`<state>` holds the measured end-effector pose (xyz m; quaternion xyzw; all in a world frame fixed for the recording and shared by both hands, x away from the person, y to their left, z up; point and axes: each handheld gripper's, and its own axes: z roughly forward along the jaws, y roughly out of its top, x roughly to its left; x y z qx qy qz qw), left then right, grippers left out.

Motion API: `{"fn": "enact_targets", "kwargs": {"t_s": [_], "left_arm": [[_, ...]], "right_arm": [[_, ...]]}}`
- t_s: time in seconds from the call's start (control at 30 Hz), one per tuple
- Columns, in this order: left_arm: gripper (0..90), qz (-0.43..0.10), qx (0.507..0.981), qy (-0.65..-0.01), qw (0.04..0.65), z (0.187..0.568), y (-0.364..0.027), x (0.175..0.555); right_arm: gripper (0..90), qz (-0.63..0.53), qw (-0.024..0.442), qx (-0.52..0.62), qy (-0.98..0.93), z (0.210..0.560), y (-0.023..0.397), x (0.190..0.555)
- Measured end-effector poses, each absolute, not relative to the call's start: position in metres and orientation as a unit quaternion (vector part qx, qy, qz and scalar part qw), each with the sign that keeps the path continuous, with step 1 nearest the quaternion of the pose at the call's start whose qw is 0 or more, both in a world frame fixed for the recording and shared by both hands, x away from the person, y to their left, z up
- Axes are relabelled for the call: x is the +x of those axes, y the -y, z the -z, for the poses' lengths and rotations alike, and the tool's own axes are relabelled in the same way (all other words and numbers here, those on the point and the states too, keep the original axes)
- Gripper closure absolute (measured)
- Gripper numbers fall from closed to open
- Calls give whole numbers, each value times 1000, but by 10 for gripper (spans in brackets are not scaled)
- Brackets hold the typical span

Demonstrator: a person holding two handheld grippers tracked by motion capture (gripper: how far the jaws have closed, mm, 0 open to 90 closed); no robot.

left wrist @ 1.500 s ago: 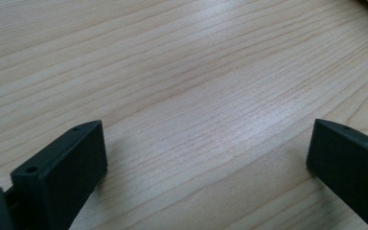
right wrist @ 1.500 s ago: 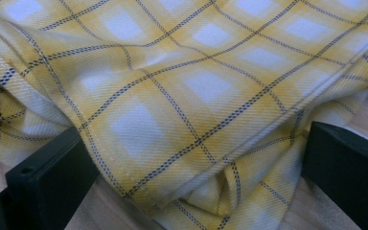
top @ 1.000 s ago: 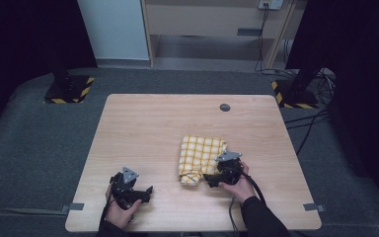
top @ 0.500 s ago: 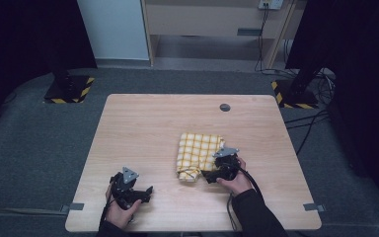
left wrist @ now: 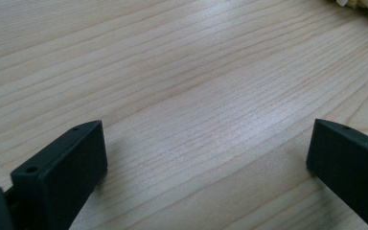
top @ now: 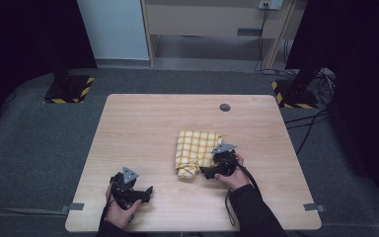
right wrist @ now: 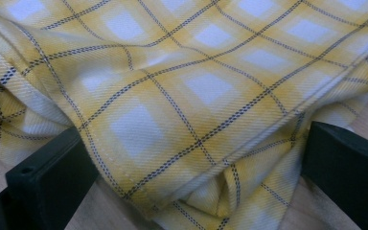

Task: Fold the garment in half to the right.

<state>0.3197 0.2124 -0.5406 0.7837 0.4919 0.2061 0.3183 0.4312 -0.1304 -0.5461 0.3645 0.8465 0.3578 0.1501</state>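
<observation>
Wooden table (top: 143,128), yellow checked cloth (top: 195,148)

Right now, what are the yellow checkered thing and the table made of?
The yellow checkered cloth looks like soft woven fabric, maybe cotton: you can see fine weave, a stitched hem and floppy folds. The table looks like pale wood or a wood-look top, with long grain lines and a smooth, slightly shiny finish.

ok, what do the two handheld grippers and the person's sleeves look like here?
Both are black two-jaw units. The left gripper and right gripper each carry a grey three-cornered plate on top. A black cable trails from the right one. Up close, the jaws are flat matte-black blocks with small round holes near the edges. The right sleeve is dark.
</observation>
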Motion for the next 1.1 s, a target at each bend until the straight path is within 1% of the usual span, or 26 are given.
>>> {"fn": "enact_targets", "kwargs": {"t_s": [0.73,0.87,0.97,1.1], "left_arm": [[0,-206,784,-492,318,541,-212,320],[0,-206,784,-492,318,541,-212,320],[0,-206,783,-493,318,541,-212,320],[0,-208,780,-498,317,541,-211,322]], "right_arm": [[2,-358,150,365,-846,546,127,441],[2,-352,150,374,-845,545,127,439],[26,-343,143,384,-845,542,129,435],[32,-337,141,389,-846,540,137,429]]}}
